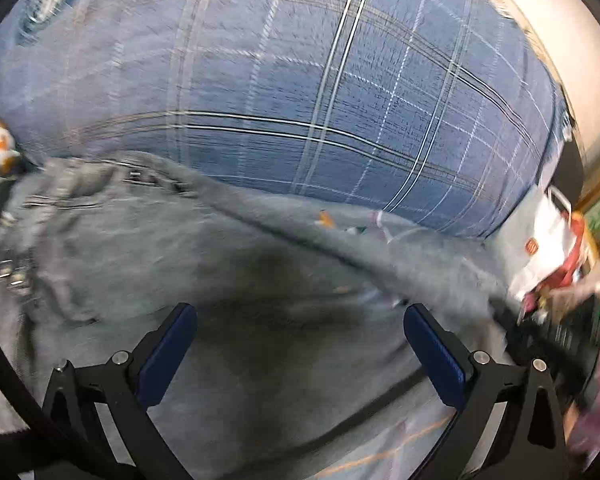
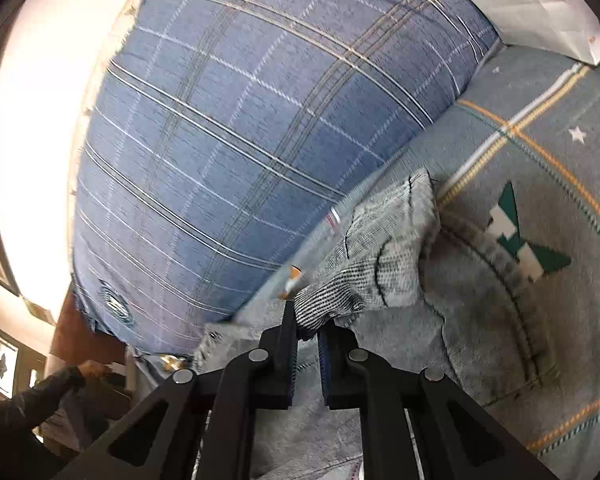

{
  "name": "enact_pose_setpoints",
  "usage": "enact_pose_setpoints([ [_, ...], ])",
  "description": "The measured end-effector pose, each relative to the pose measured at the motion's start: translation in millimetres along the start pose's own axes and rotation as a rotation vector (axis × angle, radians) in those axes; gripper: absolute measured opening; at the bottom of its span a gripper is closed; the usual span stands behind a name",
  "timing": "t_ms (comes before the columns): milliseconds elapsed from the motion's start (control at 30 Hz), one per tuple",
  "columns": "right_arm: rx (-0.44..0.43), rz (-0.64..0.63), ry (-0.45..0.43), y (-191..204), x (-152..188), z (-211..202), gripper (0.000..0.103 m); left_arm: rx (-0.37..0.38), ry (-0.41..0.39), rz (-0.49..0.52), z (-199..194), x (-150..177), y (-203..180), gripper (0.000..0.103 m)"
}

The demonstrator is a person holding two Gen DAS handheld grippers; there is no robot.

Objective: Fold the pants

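Note:
Grey denim pants (image 1: 228, 264) lie on a bed in the left wrist view, blurred, with the waistband and pocket at the left. My left gripper (image 1: 300, 320) is open just above the denim, its blue pads (image 1: 168, 356) wide apart and empty. In the right wrist view my right gripper (image 2: 308, 332) is shut on a bunched fold of the pants (image 2: 384, 256), which shows its pale inner side. More denim with a curved seam (image 2: 496, 300) lies flat to the right of it.
A large blue plaid quilt (image 1: 320, 92) (image 2: 240, 152) is piled behind the pants. A grey bedsheet with stars and orange lines (image 2: 540, 168) lies under them. A white paper bag (image 2: 540, 4) (image 1: 540, 240) stands at the bed's end. A person's arm (image 2: 40, 392) shows at lower left.

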State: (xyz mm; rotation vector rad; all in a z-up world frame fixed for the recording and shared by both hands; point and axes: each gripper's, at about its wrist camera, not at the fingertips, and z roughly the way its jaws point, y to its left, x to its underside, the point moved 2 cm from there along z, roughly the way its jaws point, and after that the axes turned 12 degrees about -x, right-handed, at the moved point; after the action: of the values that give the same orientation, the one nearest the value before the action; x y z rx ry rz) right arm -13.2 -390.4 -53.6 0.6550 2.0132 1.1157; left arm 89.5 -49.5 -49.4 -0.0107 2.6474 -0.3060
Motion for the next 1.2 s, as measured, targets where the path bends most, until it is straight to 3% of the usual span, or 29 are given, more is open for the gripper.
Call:
enact_pose_setpoints([
  [133, 0.021, 0.005, 0.04, -4.8, 1.1, 1.3, 0.01, 0.018, 0.099, -0.034, 33.3, -26.2, -19.5, 0.102],
  [200, 0.053, 0.011, 0.057, -10.9, -2.1, 7.5, 0.01, -0.019, 0.167, -0.055, 56.2, -34.1, -27.7, 0.102],
  [300, 0.032, 0.027, 0.067, -12.6, -1.9, 7.6, 0.01, -0.063, 0.254, -0.136, 87.9, -37.2, -28.0, 0.1],
  [367, 0.018, 0.01, 0.072, -8.3, -2.2, 3.8, 0.01, -0.109, 0.313, -0.145, 108.7, -39.2, -26.6, 0.075],
  [400, 0.012, 0.002, 0.073, -6.3, -2.2, 2.3, 0.01, -0.135, 0.334, -0.168, 115.4, -41.0, -23.9, 0.032],
  [433, 0.011, -0.002, 0.074, -5.1, -2.8, 1.7, 0.01, -0.139, 0.352, -0.205, 116.9, -42.1, -17.1, 0.014],
  [500, 0.019, -0.011, 0.086, -7.6, -6.6, 5.3, 0.01, -0.056, 0.315, -0.317, 101.0, -46.3, -3.1, 0.01],
  [567, 0.017, 0.013, 0.105, -17.4, -14.1, 12.6, 0.01, -0.033, 0.246, -0.318, 70.4, -48.8, -2.0, 0.009],
  [633, -0.067, 0.066, 0.087, -24.7, -24.8, 11.1, 0.01, 0.028, 0.17, -0.317, 35.7, -44.6, -3.1, 0.008],
  [700, -0.157, 0.056, 0.049, -15.8, -31.7, -4.0, 0.01, 0.097, 0.116, -0.322, -4.2, -25.7, -2.0, 0.008],
  [800, -0.189, -0.027, 0.035, 3.1, -31.3, -30.8, 0.01, 0.076, 0.093, -0.281, -27.2, 19.6, -2.2, 0.008],
  [900, -0.123, 0.01, 0.098, -13.5, -14.3, -33.0, 0.01, -0.011, 0.14, -0.231, -14.8, 77.3, 0.4, 0.008],
  [1000, 0.071, 0.067, 0.179, -42.4, 12.1, -18.7, 0.01, -0.051, 0.222, -0.233, 0.3, 116.2, 13.4, 0.008],
  [1133, 0.111, 0.04, 0.174, -37.5, 17.4, -27.6, 0.01, 0.005, 0.168, -0.238, -23.5, 119.1, 12.5, 0.008],
  [1200, 0.111, 0.059, 0.15, -39.6, 17.2, -36.5, 0.01, -0.01, 0.138, -0.191, -36.8, 120.6, 3.4, 0.008],
])
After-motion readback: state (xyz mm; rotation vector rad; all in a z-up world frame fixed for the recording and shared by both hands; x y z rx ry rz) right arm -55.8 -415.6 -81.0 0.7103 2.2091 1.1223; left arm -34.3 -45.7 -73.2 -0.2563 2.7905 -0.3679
